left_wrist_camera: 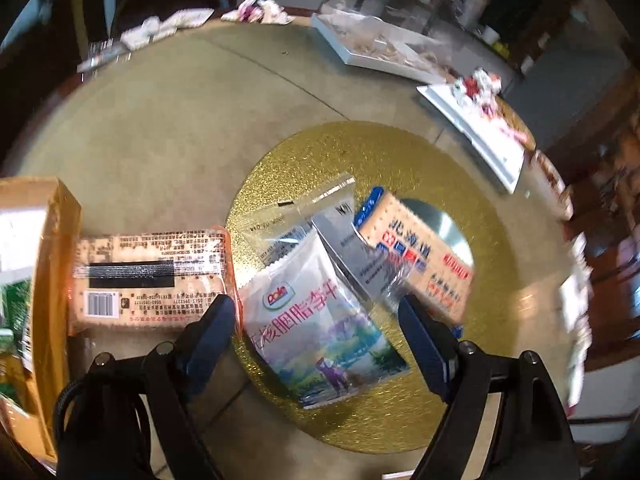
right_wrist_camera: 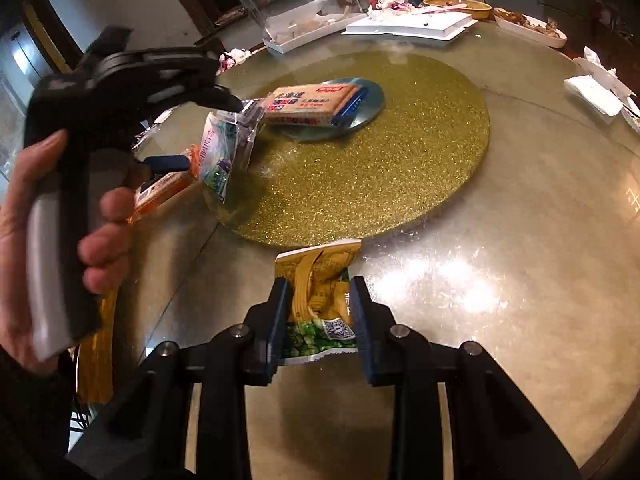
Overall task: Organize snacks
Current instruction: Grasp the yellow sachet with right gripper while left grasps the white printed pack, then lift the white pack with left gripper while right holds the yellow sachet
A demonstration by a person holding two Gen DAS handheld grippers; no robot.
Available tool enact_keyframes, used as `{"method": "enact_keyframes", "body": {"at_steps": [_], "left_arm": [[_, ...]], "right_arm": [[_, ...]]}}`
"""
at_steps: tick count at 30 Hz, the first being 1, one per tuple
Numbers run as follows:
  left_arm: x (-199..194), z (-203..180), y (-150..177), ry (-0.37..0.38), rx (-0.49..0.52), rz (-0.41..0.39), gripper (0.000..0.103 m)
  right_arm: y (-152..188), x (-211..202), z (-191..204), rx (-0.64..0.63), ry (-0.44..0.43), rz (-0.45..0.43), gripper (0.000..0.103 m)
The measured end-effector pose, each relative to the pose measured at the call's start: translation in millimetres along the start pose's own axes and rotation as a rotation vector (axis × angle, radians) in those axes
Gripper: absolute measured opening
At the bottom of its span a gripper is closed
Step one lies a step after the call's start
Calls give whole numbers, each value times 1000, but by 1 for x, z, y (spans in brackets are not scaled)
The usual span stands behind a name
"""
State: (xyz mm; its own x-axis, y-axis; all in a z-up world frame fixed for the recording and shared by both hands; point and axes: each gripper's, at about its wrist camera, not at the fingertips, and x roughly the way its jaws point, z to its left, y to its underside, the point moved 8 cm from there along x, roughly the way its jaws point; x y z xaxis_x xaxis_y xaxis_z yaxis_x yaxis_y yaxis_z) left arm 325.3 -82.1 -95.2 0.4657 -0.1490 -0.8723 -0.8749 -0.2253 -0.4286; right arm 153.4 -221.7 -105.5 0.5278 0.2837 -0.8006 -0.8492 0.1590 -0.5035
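My left gripper (left_wrist_camera: 316, 308) is open, its fingers either side of a white Dole dried-fruit pouch (left_wrist_camera: 320, 328) that lies on the gold glitter turntable (left_wrist_camera: 360, 420). The pouch also shows in the right wrist view (right_wrist_camera: 218, 152), hanging tilted under the left gripper (right_wrist_camera: 224, 128). A blue-ended cracker pack (left_wrist_camera: 420, 256) lies to its right, also in the right wrist view (right_wrist_camera: 316, 104). An orange cracker pack (left_wrist_camera: 152, 276) lies to its left. My right gripper (right_wrist_camera: 320, 292) is shut on a yellow-green snack bag (right_wrist_camera: 320, 296), above the table.
An orange cardboard box (left_wrist_camera: 44, 280) stands at the left edge with green packets inside. White trays with food scraps (left_wrist_camera: 380, 44) and crumpled wrappers (left_wrist_camera: 478, 84) sit at the far side of the round glass table (right_wrist_camera: 520, 240). Napkins (right_wrist_camera: 596, 92) lie at the right.
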Motion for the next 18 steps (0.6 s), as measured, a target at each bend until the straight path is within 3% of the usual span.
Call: {"method": "enact_keyframes", "body": {"at_steps": [3,5,7,12,18], "left_arm": [[1,-3,8,-74,108,-15,81],[-3,0,10,-76,120,-27,68],[-5,1,15,-57,139,-16,47],[-19,2,42,-62,305,-7,17],[-62,13,89,0,430,-38,7]], "right_arm": [[1,0,-1,-2,5,-3,32],[1,0,0,-3,9,-6,33],[1,-1,1,-10,17,-8,33],[2,-4,-2,-1,20,-12,33],[9,-8,0,-13,43,-21,33]]}}
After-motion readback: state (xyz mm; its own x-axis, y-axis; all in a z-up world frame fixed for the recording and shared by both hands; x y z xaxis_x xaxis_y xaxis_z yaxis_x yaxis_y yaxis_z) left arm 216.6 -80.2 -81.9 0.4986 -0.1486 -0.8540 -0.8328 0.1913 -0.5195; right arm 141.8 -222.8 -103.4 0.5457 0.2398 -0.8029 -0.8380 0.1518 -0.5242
